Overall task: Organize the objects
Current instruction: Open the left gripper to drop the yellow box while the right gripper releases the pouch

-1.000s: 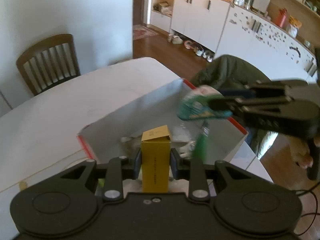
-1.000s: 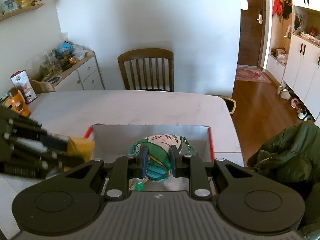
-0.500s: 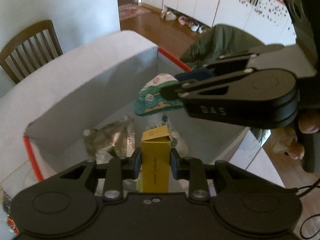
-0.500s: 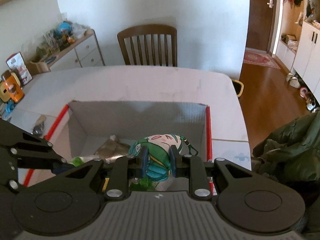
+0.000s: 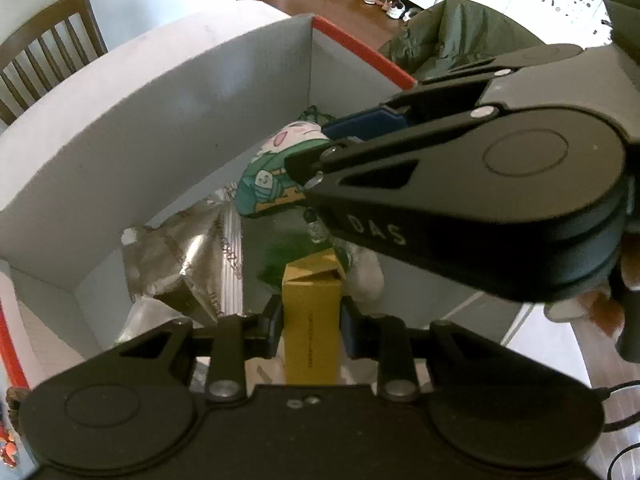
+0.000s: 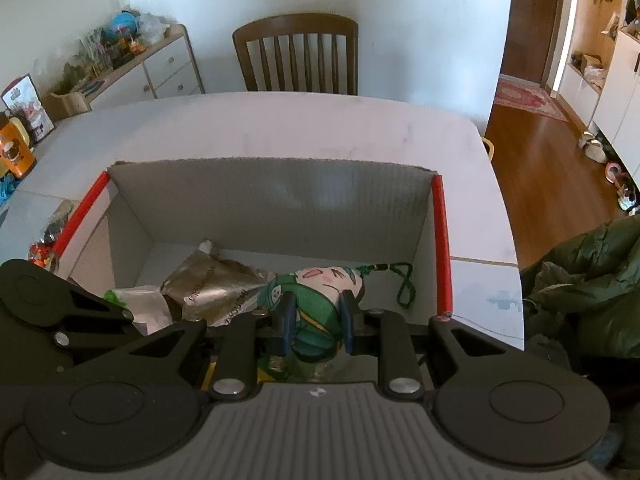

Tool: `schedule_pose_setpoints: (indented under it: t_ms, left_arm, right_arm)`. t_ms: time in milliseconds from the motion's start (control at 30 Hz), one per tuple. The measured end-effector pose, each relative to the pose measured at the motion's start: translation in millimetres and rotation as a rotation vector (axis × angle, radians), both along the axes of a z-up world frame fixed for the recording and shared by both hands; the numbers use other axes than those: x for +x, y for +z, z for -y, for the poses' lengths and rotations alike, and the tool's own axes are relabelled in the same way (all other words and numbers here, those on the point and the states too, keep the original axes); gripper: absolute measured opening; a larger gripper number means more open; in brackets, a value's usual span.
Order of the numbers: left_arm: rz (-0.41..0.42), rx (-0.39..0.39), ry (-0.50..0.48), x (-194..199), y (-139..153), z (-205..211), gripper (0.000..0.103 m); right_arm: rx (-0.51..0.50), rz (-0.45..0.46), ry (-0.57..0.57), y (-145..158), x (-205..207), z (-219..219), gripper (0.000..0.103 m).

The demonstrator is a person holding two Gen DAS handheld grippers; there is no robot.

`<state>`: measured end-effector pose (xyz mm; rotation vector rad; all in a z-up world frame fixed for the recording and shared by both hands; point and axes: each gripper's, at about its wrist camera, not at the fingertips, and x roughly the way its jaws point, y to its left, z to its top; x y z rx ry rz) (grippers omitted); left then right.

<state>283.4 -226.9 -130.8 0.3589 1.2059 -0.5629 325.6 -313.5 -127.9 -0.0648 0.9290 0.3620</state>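
Note:
A grey cardboard box with red edge strips stands on the white table. My left gripper is shut on a small yellow carton, held low inside the box. My right gripper is shut on a green and white cartoon plush charm with a green cord, also down inside the box. In the left wrist view the right gripper crosses from the right, holding the plush charm over the carton. A silver foil pouch lies on the box floor.
A white bag with green print lies in the box beside the foil pouch. A wooden chair stands behind the table. A dark green jacket hangs at the right. Small items lie left of the box.
Both grippers have moved forward and down into the box with their loads. The box walls now fill more of both views.

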Motion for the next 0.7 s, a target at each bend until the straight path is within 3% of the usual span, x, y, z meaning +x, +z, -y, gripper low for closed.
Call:
schedule_pose_setpoints:
  t_ms: [367, 500, 700]
  left_arm:
    - [-0.025, -0.019, 0.041, 17, -9, -6, 0.028]
    - [-0.017, -0.007, 0.027, 17, -9, -5, 0.031]
    - [-0.002, -0.049, 0.041, 15, 3, -10, 0.04]
  right_arm:
    - [0.009, -0.001, -0.036, 5, 6, 6, 0.024]
    - [0.024, 0.0, -0.034, 14, 2, 10, 0.024]
    - [0.064, 0.013, -0.041, 30, -9, 21, 0.025]
